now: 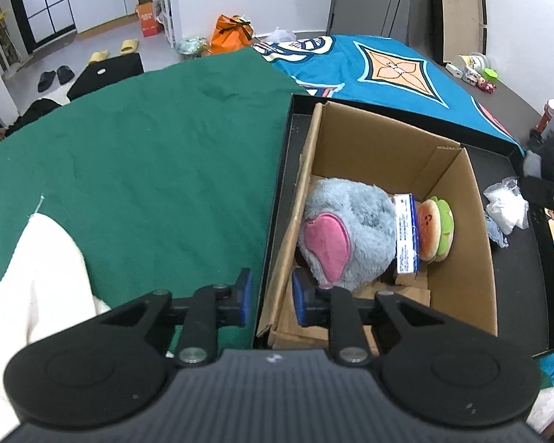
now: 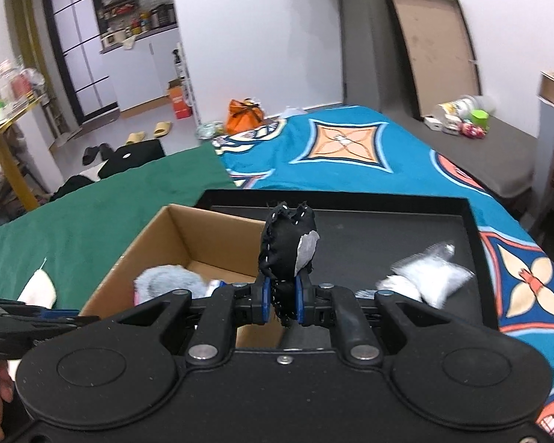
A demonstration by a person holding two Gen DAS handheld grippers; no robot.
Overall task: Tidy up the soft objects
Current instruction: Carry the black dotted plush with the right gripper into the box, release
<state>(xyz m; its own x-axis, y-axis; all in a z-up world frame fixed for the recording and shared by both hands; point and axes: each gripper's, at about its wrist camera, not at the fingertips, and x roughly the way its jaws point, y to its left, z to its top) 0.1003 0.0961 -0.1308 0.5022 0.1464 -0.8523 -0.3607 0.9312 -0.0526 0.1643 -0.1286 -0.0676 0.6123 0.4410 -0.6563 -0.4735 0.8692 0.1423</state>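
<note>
Black tray [image 2: 472, 258]: right hand-held gripper [image 2: 280, 301] pinching black plush [image 2: 284, 243] above cardboard box [image 2: 158, 236].

A green cloth [image 1: 136, 155] is lying over the left part of the bed, and a blue patterned blanket [image 2: 351, 155] is covering the right part. Beyond the bed's far edge an orange bag [image 2: 245, 114] is sitting on the floor, with yellow slippers [image 2: 149, 133] and black slippers [image 1: 53, 75] lying nearer the door. An orange carton [image 2: 179, 101] is standing by the wall. A brown board [image 2: 432, 48] is leaning against the far wall.
</note>
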